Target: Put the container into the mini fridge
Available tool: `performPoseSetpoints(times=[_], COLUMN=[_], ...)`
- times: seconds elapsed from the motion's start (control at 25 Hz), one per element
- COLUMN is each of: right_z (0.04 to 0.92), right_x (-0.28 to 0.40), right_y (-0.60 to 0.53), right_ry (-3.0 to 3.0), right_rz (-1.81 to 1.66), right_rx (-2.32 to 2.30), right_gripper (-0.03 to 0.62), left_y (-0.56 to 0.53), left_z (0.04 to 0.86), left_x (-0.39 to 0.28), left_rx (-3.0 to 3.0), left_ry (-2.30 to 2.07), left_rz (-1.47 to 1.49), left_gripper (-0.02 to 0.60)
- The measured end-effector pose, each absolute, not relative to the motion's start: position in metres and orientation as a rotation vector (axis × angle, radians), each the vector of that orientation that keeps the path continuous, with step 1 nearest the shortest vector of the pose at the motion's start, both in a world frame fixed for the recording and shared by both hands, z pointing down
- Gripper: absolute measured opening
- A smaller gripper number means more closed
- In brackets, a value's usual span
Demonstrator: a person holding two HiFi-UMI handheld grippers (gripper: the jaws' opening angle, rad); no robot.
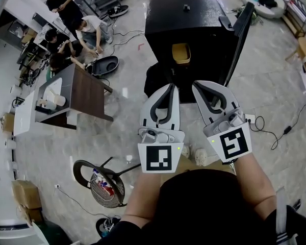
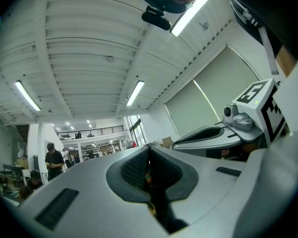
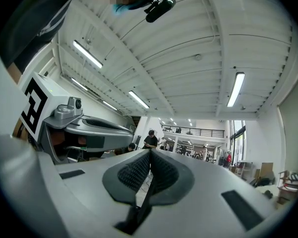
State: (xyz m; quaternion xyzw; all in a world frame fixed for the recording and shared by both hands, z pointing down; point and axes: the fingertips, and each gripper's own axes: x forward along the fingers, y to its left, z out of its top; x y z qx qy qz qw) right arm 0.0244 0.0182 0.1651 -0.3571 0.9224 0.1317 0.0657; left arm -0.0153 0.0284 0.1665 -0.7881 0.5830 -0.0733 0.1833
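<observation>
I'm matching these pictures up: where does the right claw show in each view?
Head view: right claw at centre, right of the left claw.
Left gripper view: right side, under its marker cube.
Right gripper view: bottom centre, its own shut jaws.
Shared landmark: the left claw, in all three.

The mini fridge [image 1: 188, 27] at the top middle is looking like smooth black plastic or painted metal with a faint sheen. The container [image 1: 181, 54] inside it is coming across as matt tan plastic, though I can't be sure. The left gripper [image 1: 169, 87] and right gripper [image 1: 198, 86] are showing smooth, matt, light-grey plastic shells, and their pads [image 2: 134, 170] are looking dark, ribbed and rubbery. The floor [image 1: 127, 116] is shining like polished stone. The table [image 1: 89, 93] at the left is showing a dark matt wood top. Lower left, a box [image 1: 25, 194] is looking like plain cardboard.
</observation>
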Motion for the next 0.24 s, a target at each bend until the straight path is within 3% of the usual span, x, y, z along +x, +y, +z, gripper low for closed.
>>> performPoseSetpoints(times=[0.24], right_z=[0.1671], right_x=[0.0288], right_y=[0.0169], right_ry=[2.781], right_rz=[0.402], right_rx=[-1.071], right_gripper=[0.035], left_y=[0.0271], left_z=[0.1673], left_x=[-0.0154], left_rx=[-2.228], left_ry=[1.691], left_rz=[-0.135], left_gripper=[0.023])
